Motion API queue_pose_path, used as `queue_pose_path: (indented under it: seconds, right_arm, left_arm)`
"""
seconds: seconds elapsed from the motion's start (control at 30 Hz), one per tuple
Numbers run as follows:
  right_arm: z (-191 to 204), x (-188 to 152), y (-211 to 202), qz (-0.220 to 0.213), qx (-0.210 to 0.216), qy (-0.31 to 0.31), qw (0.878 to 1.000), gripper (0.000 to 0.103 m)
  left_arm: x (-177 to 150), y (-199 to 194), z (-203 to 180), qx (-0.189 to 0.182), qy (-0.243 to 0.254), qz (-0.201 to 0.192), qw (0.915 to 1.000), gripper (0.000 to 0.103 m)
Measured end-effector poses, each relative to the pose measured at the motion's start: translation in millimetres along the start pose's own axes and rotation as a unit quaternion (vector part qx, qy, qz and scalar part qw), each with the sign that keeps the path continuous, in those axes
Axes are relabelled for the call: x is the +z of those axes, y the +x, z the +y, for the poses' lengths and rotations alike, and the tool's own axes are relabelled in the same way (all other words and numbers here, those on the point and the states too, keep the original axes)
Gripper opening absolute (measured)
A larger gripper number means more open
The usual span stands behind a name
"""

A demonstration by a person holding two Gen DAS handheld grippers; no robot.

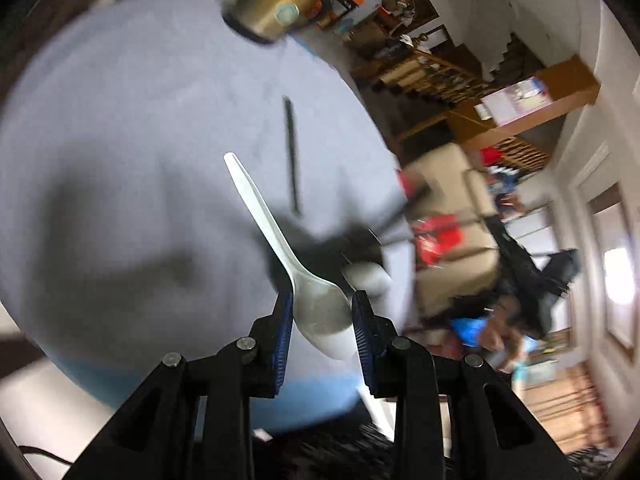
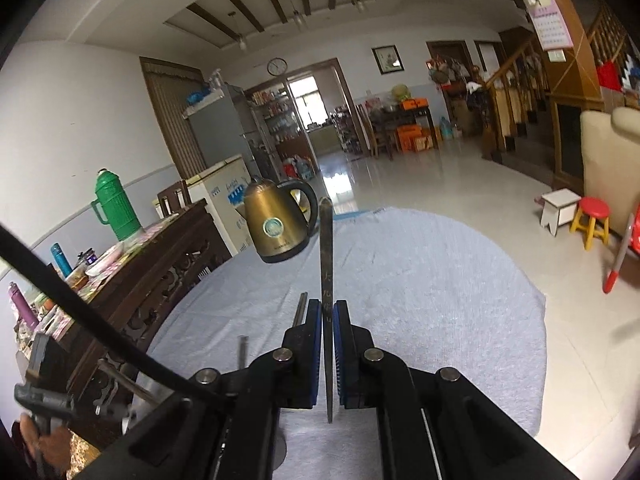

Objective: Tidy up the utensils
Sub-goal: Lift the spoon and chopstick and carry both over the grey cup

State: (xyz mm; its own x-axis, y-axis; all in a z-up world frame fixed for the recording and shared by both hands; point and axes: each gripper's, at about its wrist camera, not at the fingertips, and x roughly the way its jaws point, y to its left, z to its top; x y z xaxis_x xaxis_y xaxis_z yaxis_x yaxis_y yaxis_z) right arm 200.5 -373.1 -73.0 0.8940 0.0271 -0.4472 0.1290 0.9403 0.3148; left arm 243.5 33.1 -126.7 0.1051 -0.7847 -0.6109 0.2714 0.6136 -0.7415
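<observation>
A: Item one, left gripper [image 1: 322, 312]. State?

B: Jaws clenched on the bowl of a white spoon [image 1: 280, 256]; its handle runs forward and up-left from the jaws, off the tabletop [image 1: 100, 120]. The view is blurred.

A: Anything ahead of those jaws?

B: A dark stick [image 1: 291, 152], perhaps a chopstick, lying on the grey cloth well ahead. Far ahead, a brass kettle [image 1: 276, 4]. Just right of the jaws, a blurred dark shape with thin metal pieces; I cannot tell what it is.

A: Item two, right gripper [image 2: 328, 316]. State?

B: Jaws closed flat on a thin metal utensil [image 2: 327, 264], edge-on, its tip pointing forward, toward the kettle [image 2: 276, 224]. Whether it is a knife or a spoon handle cannot be told. A second thin rod [image 2: 299, 312] lies just left of the jaws.

A: Step in hand?

B: Judged: both pieces lifted, carrying under way; no placing yet.

A: Next move calls for?

B: Probably a holder or sorting spot, none clearly in view, and a level release of each piece beside its like.
</observation>
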Motion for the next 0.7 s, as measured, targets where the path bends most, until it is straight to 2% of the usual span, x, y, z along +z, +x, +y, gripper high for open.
queue_pose_path:
  seconds: [0.1, 0.3, 0.4, 0.5, 0.6, 0.7]
  right_arm:
    - [6, 1, -11, -0.006, 0.003, -0.006, 1.0, 0.006]
    - [14, 4, -38, -0.022, 0.014, -0.02, 0.999, 0.006]
    - [23, 7, -54, -0.032, 0.019, -0.034, 0.999, 0.006]
    - [35, 10, -69, -0.04, 0.03, -0.053, 0.997, 0.006]
    - [49, 11, -76, -0.042, 0.043, -0.069, 0.996, 0.006]
    - [63, 10, -78, -0.039, 0.059, -0.083, 0.994, 0.006]
  left_arm:
    - [-24, 4, -11, -0.041, -0.021, 0.019, 0.9988, 0.031]
    - [-51, 11, -52, -0.107, -0.013, 0.045, 0.9932, 0.031]
    - [-52, 18, -70, -0.134, -0.009, 0.056, 0.9894, 0.031]
    - [-49, 22, -81, -0.17, -0.017, 0.05, 0.9839, 0.031]
    - [-38, 38, -82, -0.195, -0.045, 0.044, 0.9788, 0.031]
    - [-28, 53, -61, -0.189, -0.102, 0.045, 0.9757, 0.031]
